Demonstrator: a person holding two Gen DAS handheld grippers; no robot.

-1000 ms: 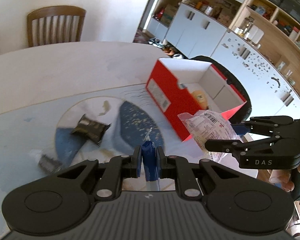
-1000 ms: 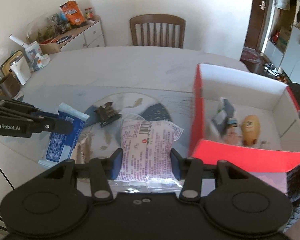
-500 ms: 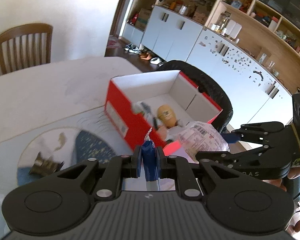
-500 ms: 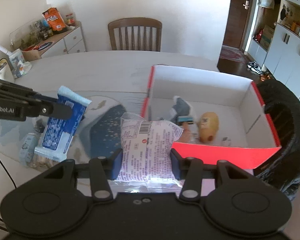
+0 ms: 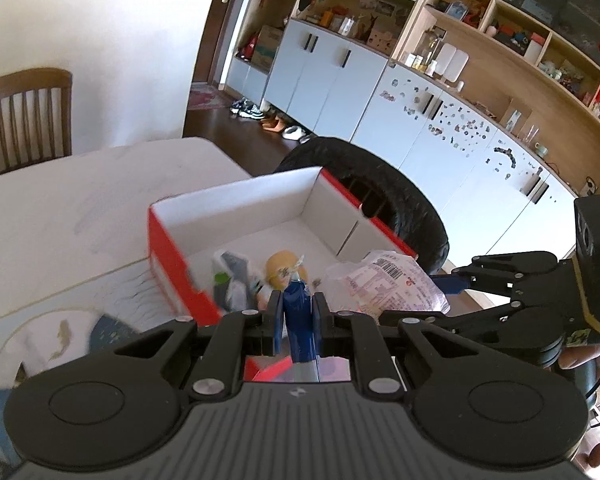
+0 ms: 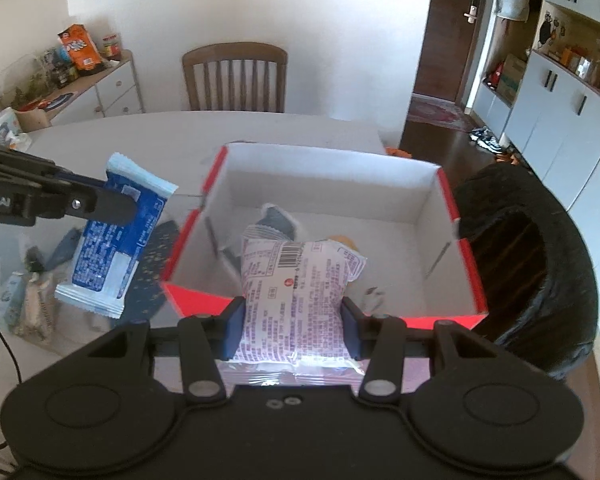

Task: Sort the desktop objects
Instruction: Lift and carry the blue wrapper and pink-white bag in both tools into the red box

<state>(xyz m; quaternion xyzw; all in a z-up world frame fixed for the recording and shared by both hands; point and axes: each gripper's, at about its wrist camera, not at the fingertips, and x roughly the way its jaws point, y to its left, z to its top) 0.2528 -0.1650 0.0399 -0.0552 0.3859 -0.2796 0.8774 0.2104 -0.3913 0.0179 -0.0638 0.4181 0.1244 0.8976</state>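
A red cardboard box (image 6: 420, 178) with a white inside stands on the table, holding a grey packet (image 6: 278, 220) and a yellowish item (image 5: 278, 266). My right gripper (image 6: 290, 322) is shut on a pink-and-white printed snack bag (image 6: 300, 280), held over the box's near wall. My left gripper (image 5: 296, 314) is shut on a blue-and-white wrapper (image 5: 298, 308), seen edge-on here and flat in the right wrist view (image 6: 116, 236), hanging in the air left of the box. The right gripper and bag (image 5: 392, 280) also show in the left wrist view.
A black round chair back (image 6: 540, 264) sits against the table's right edge behind the box. Small wrappers (image 6: 28, 300) lie on a blue-patterned mat (image 6: 156, 276) at the left. A wooden chair (image 6: 236, 76) stands at the far side; white cabinets (image 5: 420, 120) line the wall.
Both grippers have carried their packets from over the mat toward the red box, which now lies close below them. Neither grip has changed.
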